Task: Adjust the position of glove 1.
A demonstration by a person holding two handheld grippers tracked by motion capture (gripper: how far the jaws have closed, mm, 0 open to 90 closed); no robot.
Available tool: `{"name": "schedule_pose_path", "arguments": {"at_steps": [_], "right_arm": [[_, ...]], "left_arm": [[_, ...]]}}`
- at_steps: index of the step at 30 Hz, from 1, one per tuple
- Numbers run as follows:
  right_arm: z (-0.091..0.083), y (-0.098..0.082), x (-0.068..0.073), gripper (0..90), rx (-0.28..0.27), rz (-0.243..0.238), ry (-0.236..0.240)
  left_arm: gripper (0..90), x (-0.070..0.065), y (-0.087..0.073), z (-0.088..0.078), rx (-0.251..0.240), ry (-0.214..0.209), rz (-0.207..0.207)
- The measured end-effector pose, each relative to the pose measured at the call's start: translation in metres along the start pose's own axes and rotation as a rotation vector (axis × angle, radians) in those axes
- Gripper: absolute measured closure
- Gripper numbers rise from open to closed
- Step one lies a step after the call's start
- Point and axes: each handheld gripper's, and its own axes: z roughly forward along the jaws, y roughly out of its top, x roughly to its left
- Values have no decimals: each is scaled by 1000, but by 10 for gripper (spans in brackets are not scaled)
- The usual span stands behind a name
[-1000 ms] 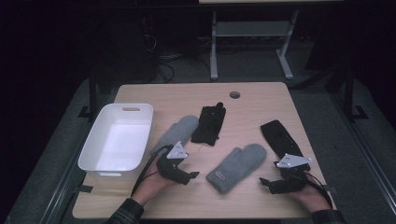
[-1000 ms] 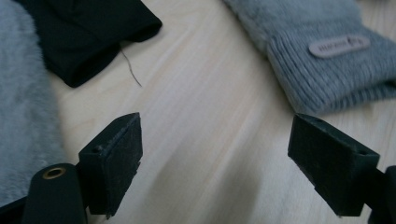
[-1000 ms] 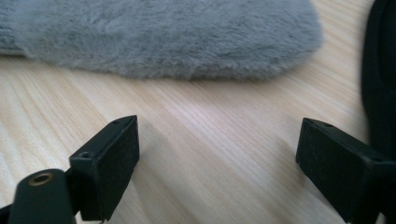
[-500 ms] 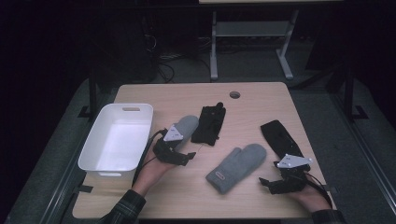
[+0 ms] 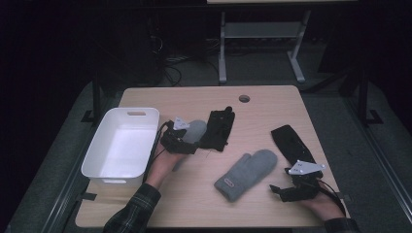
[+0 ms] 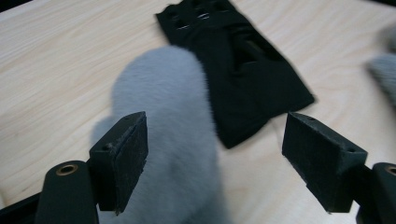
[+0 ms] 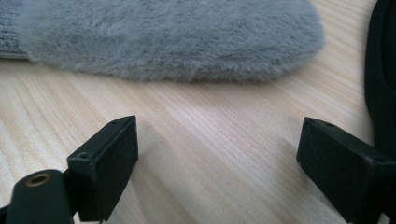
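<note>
left gripper (image 5: 187, 141) over grey mitten (image 5: 193, 132) beside white bin (image 5: 121, 145), jaws spread wide, mitten fur between them but pads not pressing (seen in left gripper view (image 6: 215, 154)). mitten tip lies against black glove (image 5: 217, 128) on wooden table (image 5: 262, 107). right gripper (image 5: 284, 191) low at table's near right, jaws released, nothing between. second grey mitten (image 5: 247, 174) just beyond it; another black glove (image 5: 291, 144) alongside.
</note>
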Motion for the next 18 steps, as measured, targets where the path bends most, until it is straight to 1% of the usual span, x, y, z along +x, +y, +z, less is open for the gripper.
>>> {"name": "schedule_pose_path", "arguments": {"at_steps": [2,3,5,6,9,10,12,13,15,18], "right_arm": [[0,0,0,124,0,0,0],[0,0,0,124,0,0,0],[0,0,0,124,0,1,0],[0,0,0,124,0,1,0],[0,0,0,125,0,1,0],[0,0,0,125,0,1,0],[0,0,0,127,0,1,0],[0,0,0,127,0,2,0],[0,0,0,129,0,3,0],[0,0,0,130,0,2,0]], "left_arm": [[217,4,0,4,14,25,-8],[217,5,0,6,20,31,-14],[217,6,0,11,39,48,-13],[217,6,0,13,40,51,-22],[216,8,-3,20,70,72,-12],[212,9,-4,22,75,77,-19],[209,12,-6,26,93,73,-26],[207,13,-7,28,89,70,-47],[207,16,-9,31,103,62,-53],[229,17,-11,33,112,63,-58]]}}
